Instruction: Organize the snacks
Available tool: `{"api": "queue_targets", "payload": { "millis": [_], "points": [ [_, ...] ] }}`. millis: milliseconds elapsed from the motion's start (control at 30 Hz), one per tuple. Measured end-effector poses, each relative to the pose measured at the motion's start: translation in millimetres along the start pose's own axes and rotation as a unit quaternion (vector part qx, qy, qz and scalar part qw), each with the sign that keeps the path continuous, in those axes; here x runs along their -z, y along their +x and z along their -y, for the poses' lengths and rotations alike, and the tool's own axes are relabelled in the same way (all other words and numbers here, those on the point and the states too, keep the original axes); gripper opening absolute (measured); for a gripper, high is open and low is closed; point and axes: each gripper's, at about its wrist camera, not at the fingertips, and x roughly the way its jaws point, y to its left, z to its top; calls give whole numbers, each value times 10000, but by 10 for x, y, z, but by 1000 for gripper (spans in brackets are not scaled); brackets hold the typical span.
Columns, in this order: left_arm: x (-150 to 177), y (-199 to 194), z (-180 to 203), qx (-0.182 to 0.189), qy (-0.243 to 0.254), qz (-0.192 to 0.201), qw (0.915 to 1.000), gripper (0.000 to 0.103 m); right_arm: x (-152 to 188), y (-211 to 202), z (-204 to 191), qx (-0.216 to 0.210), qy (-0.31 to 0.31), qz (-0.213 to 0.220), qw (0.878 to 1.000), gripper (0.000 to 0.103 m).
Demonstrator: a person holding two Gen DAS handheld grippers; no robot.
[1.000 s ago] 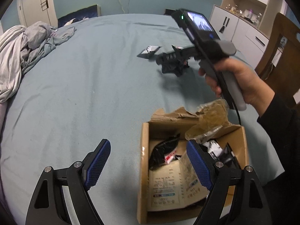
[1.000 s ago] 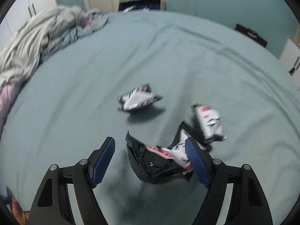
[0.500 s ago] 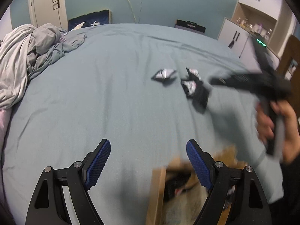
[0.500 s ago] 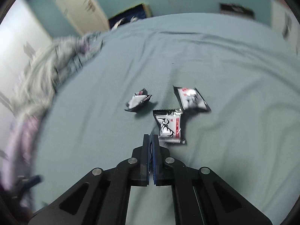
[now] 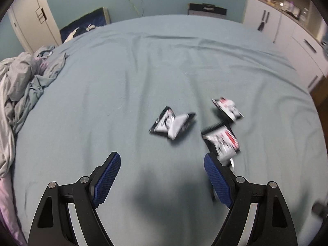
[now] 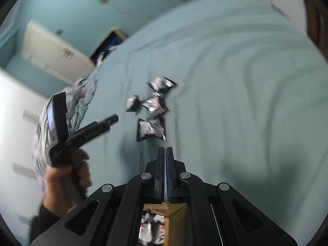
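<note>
Black-and-white snack packets lie on the blue-green bed sheet (image 5: 143, 71). In the left wrist view one packet (image 5: 172, 124) lies ahead, one (image 5: 222, 143) by my right fingertip, one (image 5: 227, 108) farther right. My left gripper (image 5: 162, 176) is open and empty just short of them. In the right wrist view my right gripper (image 6: 165, 153) is shut with nothing seen between the pads, raised above a cardboard box (image 6: 176, 223) holding packets. Several packets (image 6: 150, 129) lie ahead of it. The left gripper (image 6: 92, 130) shows there, held in a hand.
A rumpled grey blanket (image 5: 18, 86) lies on the bed's left side. White cabinets (image 5: 287, 37) stand at the right, a white door (image 5: 24, 26) at the far left. A dark bag (image 5: 207, 10) sits by the far wall.
My left gripper moved forward from over the box to the loose packets. My right gripper shut, pulled back and rose over the box, tilting.
</note>
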Motion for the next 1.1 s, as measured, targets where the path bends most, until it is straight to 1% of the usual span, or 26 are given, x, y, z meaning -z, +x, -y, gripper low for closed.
{"api": "queue_targets", "payload": {
  "millis": [33, 67, 100, 167, 200, 233, 267, 300, 333, 367, 400, 467, 567, 667, 767, 867, 900, 933, 967, 1000, 1033, 1067, 1100],
  "points": [
    [-63, 114, 13, -48, -21, -56, 10000, 85, -37, 58, 56, -5, 180, -106, 9998, 6],
    [-126, 243, 31, -95, -44, -116, 9999, 85, -82, 131, 124, -67, 335, -167, 9993, 14],
    [-168, 332, 44, -97, -52, -155, 9998, 85, -137, 200, 167, -99, 413, -165, 9990, 19],
    [-271, 523, 63, -88, -83, -211, 9997, 85, -205, 326, 239, 119, 538, -108, 9984, 54],
    [-306, 590, 67, -58, -101, -238, 9996, 85, -233, 359, 254, 219, 566, -99, 9981, 58],
    [-347, 676, 69, 23, -122, -294, 9995, 81, -268, 423, 276, 284, 595, -84, 9978, 58],
    [-363, 734, 64, 97, -140, -353, 9992, 75, -293, 476, 264, 255, 576, -107, 9980, 58],
    [-369, 779, 56, 158, -153, -432, 9988, 47, -328, 537, 252, 169, 522, -183, 9983, 58],
    [-369, 845, 40, 243, -176, -601, 9977, 30, -373, 615, 218, 31, 453, -297, 9985, 58],
    [-369, 854, 26, 266, -181, -600, 9977, 30, -420, 701, 173, -100, 336, -441, 9984, 58],
    [-359, 816, 10, 317, -160, -496, 9981, 27, -436, 750, 146, -152, 244, -518, 9982, 58],
    [-334, 715, -7, 393, -47, -374, 9985, 23, -539, 909, 29, -170, -86, -648, 9977, 58],
    [-258, 440, -119, 514, -65, -121, 9986, 22, -692, 1136, -70, -174, -381, -653, 9970, 58],
    [-88, 38, -250, 717, -105, 172, 9972, 22, -739, 1336, -118, -246, -521, -842, 9948, 58],
    [249, -447, -423, 1015, -190, 398, 9939, 21, -775, 1604, -193, -155, -692, -988, 9926, 58],
    [662, -849, -546, 1260, -302, 479, 9904, 22, -775, 1861, -251, -4, -741, -1211, 9899, 58],
    [795, -956, -572, 1335, -346, 482, 9893, 22, -764, 1894, -288, 81, -836, -1205, 9892, 58],
    [906, -1040, -586, 1403, -371, 471, 9883, 22, -743, 1912, -367, 272, -1144, -1130, 9866, 58],
    [1092, -1159, -580, 1492, -363, 444, 9871, 22, -711, 1913, -458, 462, -1535, -1054, 9814, 58],
    [1208, -1231, -567, 1541, -347, 430, 9865, 22, -690, 1891, -524, 627, -1804, -992, 9766, 56],
    [1350, -1317, -547, 1605, -343, 435, 9855, 22, -651, 1882, -547, 791, -1935, -923, 9736, 41],
    [1437, -1366, -540, 1674, -344, 428, 9844, 22, -602, 1859, -552, 975, -2026, -854, 9706, 36],
    [1538, -1420, -519, 1813, -374, 406, 9819, 22, -552, 1815, -543, 983, -2036, -825, 9706, 35]
  ]
}}
